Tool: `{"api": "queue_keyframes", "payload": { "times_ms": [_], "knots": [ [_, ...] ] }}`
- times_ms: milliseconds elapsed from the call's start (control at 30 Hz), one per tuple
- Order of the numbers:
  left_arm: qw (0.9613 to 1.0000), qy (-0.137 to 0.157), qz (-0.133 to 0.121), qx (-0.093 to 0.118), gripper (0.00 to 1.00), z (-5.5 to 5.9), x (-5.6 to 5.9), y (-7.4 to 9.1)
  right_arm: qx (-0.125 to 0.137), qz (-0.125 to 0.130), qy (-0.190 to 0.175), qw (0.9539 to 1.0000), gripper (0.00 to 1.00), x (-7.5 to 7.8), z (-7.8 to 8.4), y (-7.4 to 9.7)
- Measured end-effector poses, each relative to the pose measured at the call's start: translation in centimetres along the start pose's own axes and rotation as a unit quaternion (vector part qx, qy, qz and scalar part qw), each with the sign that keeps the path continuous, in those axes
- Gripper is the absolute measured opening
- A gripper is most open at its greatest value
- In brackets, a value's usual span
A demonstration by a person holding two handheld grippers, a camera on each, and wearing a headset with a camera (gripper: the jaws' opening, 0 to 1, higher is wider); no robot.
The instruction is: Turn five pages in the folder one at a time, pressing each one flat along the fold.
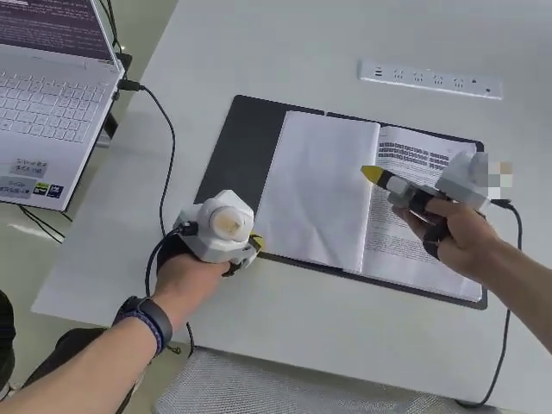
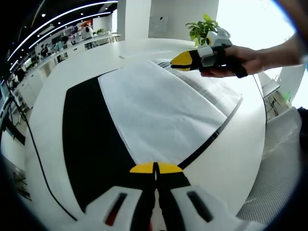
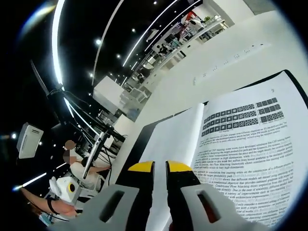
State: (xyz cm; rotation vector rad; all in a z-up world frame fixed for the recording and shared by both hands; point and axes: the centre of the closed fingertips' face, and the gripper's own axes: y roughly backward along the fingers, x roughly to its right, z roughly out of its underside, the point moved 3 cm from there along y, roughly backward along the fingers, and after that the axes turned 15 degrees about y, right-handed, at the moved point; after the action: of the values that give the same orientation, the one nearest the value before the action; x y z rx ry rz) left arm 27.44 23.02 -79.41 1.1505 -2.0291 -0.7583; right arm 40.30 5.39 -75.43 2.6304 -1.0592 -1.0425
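Head view puts the fold (image 1: 366,228) just beneath our right claw (image 1: 373,175), barely parted and empty. We should press down and stroke lengthwise, with the clenched left claw (image 1: 254,245) steadying the folder (image 1: 237,147).

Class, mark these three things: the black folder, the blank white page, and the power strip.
folder (image 1: 237,151), head view, bare black cover left of the pages.
blank page (image 1: 319,185), head view, middle of the white sheet.
power strip (image 1: 429,79), head view, middle of its top face.
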Motion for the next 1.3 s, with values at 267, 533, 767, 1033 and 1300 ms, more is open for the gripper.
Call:
{"api": "queue_keyframes", "payload": {
  "times_ms": [267, 533, 767, 1033, 1300],
  "knots": [
    [1.0, 0.005, -0.003, -0.001, 0.0, 0.0, 0.0, -0.1, -0.001, 0.007, -0.011, 0.9999, 0.0, 1.0, 0.4, -0.5],
    [1.0, 0.006, -0.005, -0.005, 0.0, 0.0, 0.1, -0.1, 0.002, 0.0, -0.03, 0.9995, 0.0, 1.5, 0.8, -0.6],
    [0.9999, 0.004, -0.009, -0.005, 0.0, 0.0, 0.1, -0.2, 0.003, -0.007, -0.026, 0.9996, 0.0, 1.5, 0.6, -0.6],
    [0.9998, 0.015, -0.009, 0.001, 0.0, 0.0, 0.1, -0.2, 0.042, 0.017, -0.047, 0.9979, 0.0, 3.6, -1.1, -1.8],
    [0.9996, 0.025, -0.008, 0.009, 0.0, 0.1, -0.1, -0.2, 0.062, 0.038, -0.049, 0.9961, 0.0, 5.2, -3.1, -4.1]
  ]
}}
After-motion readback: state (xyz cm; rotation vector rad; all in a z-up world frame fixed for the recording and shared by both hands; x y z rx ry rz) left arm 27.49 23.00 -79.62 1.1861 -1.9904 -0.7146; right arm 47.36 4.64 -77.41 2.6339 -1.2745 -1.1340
